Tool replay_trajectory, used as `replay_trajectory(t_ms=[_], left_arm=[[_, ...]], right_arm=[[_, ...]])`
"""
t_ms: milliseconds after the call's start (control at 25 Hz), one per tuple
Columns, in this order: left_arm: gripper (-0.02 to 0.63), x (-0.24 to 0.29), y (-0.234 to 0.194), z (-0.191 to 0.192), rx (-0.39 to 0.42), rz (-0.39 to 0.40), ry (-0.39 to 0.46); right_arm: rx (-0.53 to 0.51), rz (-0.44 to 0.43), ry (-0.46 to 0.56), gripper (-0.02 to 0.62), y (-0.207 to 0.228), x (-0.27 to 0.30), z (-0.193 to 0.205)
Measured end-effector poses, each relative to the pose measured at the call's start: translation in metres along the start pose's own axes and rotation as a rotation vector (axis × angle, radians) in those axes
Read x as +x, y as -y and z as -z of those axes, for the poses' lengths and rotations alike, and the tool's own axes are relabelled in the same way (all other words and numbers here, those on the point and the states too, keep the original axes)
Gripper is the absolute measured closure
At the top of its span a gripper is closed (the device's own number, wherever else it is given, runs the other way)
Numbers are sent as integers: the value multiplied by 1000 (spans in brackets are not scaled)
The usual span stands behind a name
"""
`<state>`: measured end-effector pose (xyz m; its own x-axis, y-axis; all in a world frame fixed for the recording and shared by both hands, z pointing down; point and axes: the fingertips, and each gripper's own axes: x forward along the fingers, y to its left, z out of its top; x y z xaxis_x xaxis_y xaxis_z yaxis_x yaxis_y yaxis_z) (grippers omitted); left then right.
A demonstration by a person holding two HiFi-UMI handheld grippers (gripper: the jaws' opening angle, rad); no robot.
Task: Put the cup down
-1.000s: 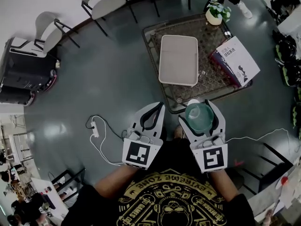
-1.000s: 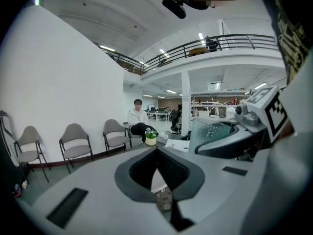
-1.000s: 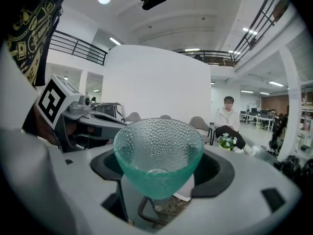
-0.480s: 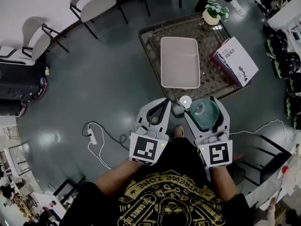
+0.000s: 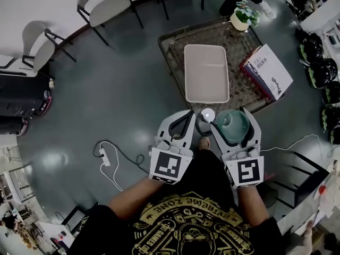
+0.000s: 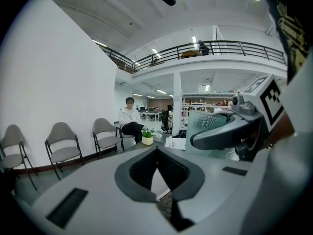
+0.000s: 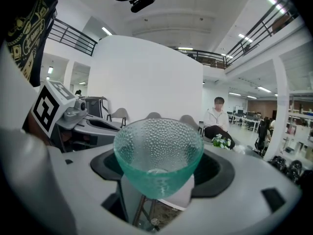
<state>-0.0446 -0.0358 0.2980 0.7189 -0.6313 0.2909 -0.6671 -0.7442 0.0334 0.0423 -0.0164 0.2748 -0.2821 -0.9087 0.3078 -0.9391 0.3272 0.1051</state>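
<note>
Both grippers have advanced to the low table's (image 5: 174, 68) near edge, the right gripper (image 5: 229, 118) clamped on the teal glass cup (image 5: 232, 126) held above it, the left gripper (image 5: 187, 112) closed and empty; released here, the cup could topple off the edge.

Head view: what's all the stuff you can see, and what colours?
cup: one, see-through green, in the right tool
tray: one, beige, on the low table
low table: one, dark mesh top, ahead
book: one, white cover, table's right edge
potted plant: one, green, white pot, table's far corner
small round thing: one, white, by the table's near edge
chairs: three, grey, beyond the table
power strip: one, white, on the floor
left tool: white, shut, empty
right tool: white, shut on the cup
</note>
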Motion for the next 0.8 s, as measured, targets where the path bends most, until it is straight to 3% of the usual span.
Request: replay_trajectory(t_ms=[280, 560, 800], left_arm=[[618, 23, -1, 2, 1, -29, -2], [617, 46, 1, 7, 14, -83, -2], [617, 71, -3, 17, -9, -128, -18]], right_arm=[[4, -16, -16, 210, 15, 13, 5], [50, -106, 4, 210, 21, 27, 22], [36, -135, -8, 210, 43, 45, 39]])
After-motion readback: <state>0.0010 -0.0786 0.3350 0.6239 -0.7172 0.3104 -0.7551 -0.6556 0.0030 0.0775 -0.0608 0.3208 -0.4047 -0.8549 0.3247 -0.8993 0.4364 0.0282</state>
